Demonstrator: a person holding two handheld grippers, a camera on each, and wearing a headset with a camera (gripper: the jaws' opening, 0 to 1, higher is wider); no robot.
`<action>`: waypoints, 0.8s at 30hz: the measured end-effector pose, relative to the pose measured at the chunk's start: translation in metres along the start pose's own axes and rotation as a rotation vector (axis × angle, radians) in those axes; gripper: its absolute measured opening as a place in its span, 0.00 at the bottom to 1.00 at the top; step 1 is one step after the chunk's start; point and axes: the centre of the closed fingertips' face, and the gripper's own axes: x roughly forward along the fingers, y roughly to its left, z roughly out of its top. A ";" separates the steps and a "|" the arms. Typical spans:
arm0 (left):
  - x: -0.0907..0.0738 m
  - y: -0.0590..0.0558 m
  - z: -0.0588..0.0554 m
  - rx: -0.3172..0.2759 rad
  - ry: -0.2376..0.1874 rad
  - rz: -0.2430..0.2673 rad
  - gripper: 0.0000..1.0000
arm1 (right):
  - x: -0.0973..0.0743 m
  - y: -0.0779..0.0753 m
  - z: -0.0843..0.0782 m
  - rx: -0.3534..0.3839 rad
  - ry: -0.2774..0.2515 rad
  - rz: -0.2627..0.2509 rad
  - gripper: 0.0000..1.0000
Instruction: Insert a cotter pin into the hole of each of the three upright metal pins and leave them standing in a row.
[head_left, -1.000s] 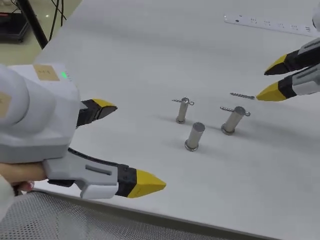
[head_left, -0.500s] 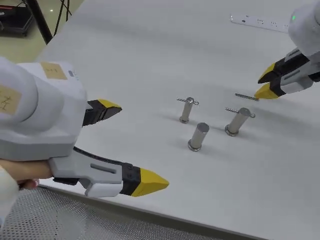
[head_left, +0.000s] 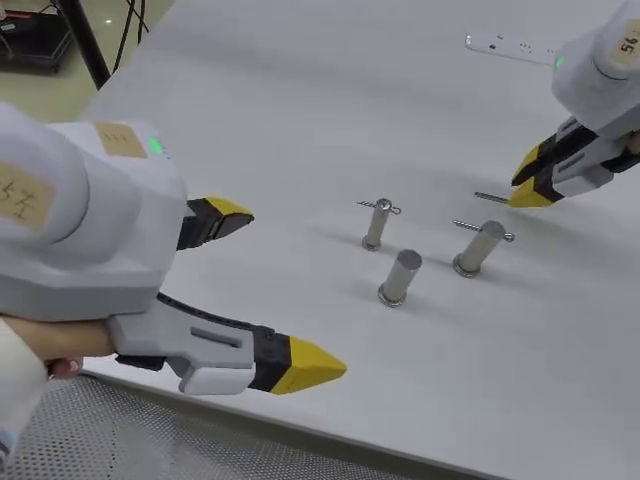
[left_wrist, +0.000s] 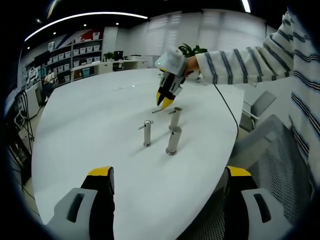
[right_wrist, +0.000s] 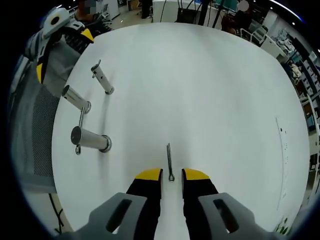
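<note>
Straddling the loose cotter pin (right_wrist: 169, 160), right tongs (right_wrist: 172, 175) narrowly parted; left tongs (left_wrist: 169, 173) wide apart near table edge (head_left: 400, 435).

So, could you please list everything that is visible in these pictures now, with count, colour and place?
Table: one, white, under everything.
Metal pins: three, silver, upright, clustered mid-table.
Inserted cotter pins: two, silver, through the tops of the far pin and the right pin; the near pin has none.
Loose cotter pin: one, silver, flat on the table, loop end between the right gripper's jaws.
Power strip: one, white, far table edge.
Mesh surface: one, grey, below the near table edge.
Left gripper: one, white with yellow tips, wide open, near edge.
Right gripper: one, same colours, narrowly open.
Sleeve: one, striped, behind the right gripper.
</note>
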 end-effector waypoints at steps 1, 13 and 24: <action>0.000 0.000 0.000 -0.001 -0.001 -0.001 0.89 | 0.000 0.001 0.001 -0.006 0.001 0.005 0.09; 0.001 0.001 0.006 -0.007 -0.033 -0.002 0.88 | 0.007 0.008 0.000 -0.047 0.051 0.028 0.09; -0.001 0.003 0.004 -0.002 -0.036 0.007 0.87 | 0.011 0.006 -0.001 -0.108 0.097 0.037 0.00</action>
